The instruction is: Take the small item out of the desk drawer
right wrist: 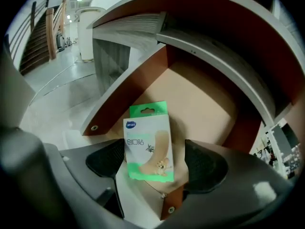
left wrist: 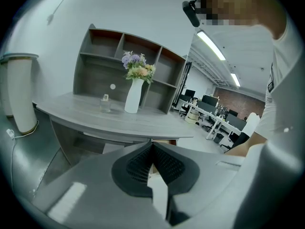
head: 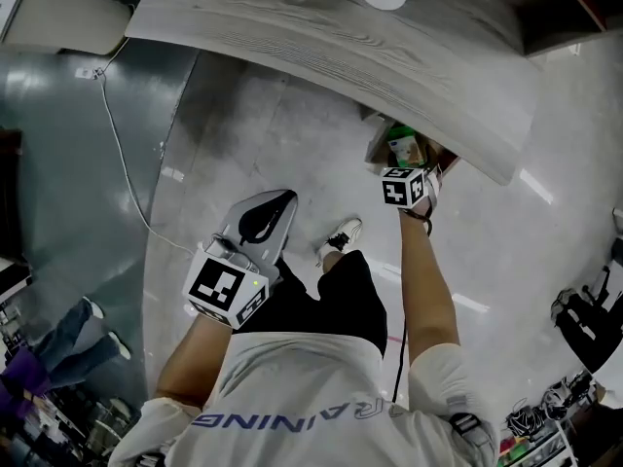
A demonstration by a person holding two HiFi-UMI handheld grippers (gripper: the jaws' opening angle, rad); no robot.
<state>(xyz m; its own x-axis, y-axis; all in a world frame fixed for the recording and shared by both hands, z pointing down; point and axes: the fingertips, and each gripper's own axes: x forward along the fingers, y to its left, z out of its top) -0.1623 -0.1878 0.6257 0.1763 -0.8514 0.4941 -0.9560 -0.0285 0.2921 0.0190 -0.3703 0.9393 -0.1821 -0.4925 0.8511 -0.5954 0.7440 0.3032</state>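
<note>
A small green-and-white plaster box [right wrist: 147, 144] lies in the open drawer [right wrist: 205, 99] under the bench [head: 321, 42]. My right gripper [right wrist: 155, 165] straddles it, jaws spread and pads not touching, lined up to pinch its sides. My left gripper [left wrist: 152, 168], closed and empty, hangs aside.

The right arm [head: 428, 290] is stretched straight out, with the right gripper [right wrist: 151, 162] at the mouth of the desk drawer [right wrist: 200, 99], jaws spread wide. The left gripper [left wrist: 152, 151] hangs well back from the drawer, by the thigh, jaws closed together.
</note>
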